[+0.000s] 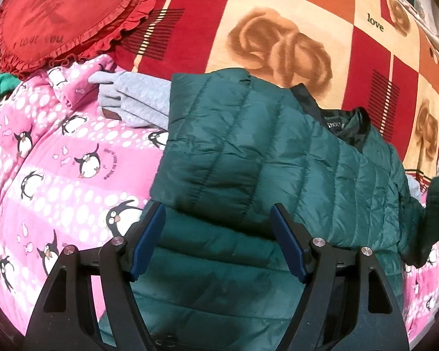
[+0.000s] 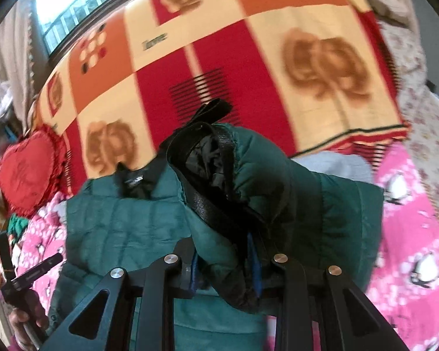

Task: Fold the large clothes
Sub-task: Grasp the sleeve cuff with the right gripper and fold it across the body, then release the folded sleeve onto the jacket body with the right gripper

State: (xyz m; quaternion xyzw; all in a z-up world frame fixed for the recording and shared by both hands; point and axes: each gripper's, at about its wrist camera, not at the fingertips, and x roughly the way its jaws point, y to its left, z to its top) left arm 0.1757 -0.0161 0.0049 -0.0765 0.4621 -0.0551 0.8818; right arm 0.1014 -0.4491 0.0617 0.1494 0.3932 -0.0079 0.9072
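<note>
Left wrist view first: the left gripper (image 1: 218, 235) sits at the bottom of the frame with its blue pads spread wide, nothing pinched, just hovering over the green puffer jacket (image 1: 266, 158). That jacket fills the middle and lower right, one quilted side flapped over onto itself, black lining and collar label peeking out up top. Under it on the left is a pink penguin blanket (image 1: 52, 161), with a grey sweatshirt sleeve (image 1: 131, 99) sticking out beside the jacket's upper left edge. A red heart cushion (image 1: 64, 14) sits in the upper left corner, and the red-and-orange rose bedspread (image 1: 278, 14) covers the top. Right wrist view: bit blurry, but the right gripper (image 2: 225, 266) at bottom centre is squeezed nearly closed on a bunch of the jacket (image 2: 125, 222), green fabric and black lining bulging up out of the pads in the middle of the frame. Rest of the jacket lies spread behind, centre-left. Down in the lower left corner you can spot the person's hand (image 2: 26, 318) gripping the other tool's handle.
</note>
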